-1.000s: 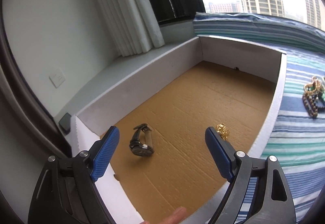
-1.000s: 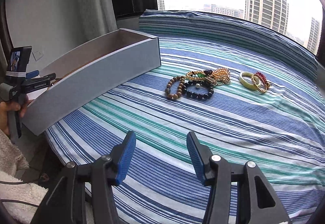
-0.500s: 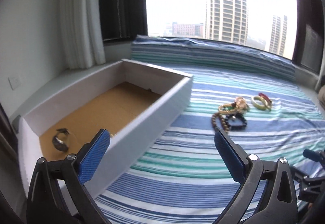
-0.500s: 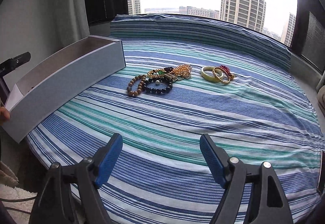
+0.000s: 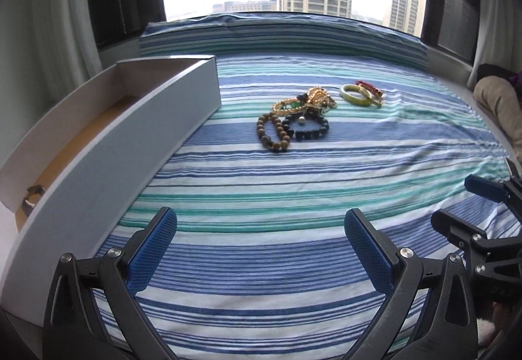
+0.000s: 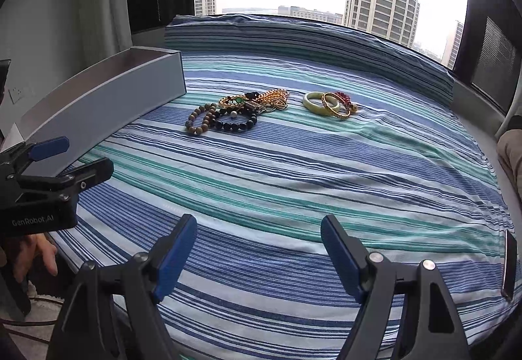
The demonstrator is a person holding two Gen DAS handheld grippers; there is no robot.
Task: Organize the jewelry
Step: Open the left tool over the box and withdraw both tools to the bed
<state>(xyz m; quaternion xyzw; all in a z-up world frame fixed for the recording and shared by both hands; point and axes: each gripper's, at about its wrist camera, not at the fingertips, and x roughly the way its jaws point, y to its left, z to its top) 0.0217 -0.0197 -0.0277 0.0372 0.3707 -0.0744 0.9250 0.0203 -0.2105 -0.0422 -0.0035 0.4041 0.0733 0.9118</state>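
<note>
Left tool (image 5: 261, 245) and right tool (image 6: 259, 249) held apart, empty, above near edge of striped bed (image 5: 293, 190). Bracelet pile (image 5: 295, 117) lying far centre, right of box (image 5: 130, 131). Beads judged light, loose, slippery; wooden-bead bracelet (image 5: 272, 131) best pinched across strand.

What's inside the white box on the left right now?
In the white box, the left wrist view shows a brown cardboard floor and a dark wristwatch at the near end. The near wall hides most of the floor, so other contents cannot be told.

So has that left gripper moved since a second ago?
Yes. The left gripper swung away from above the box, out over the striped sheet, facing the bracelets.
</note>
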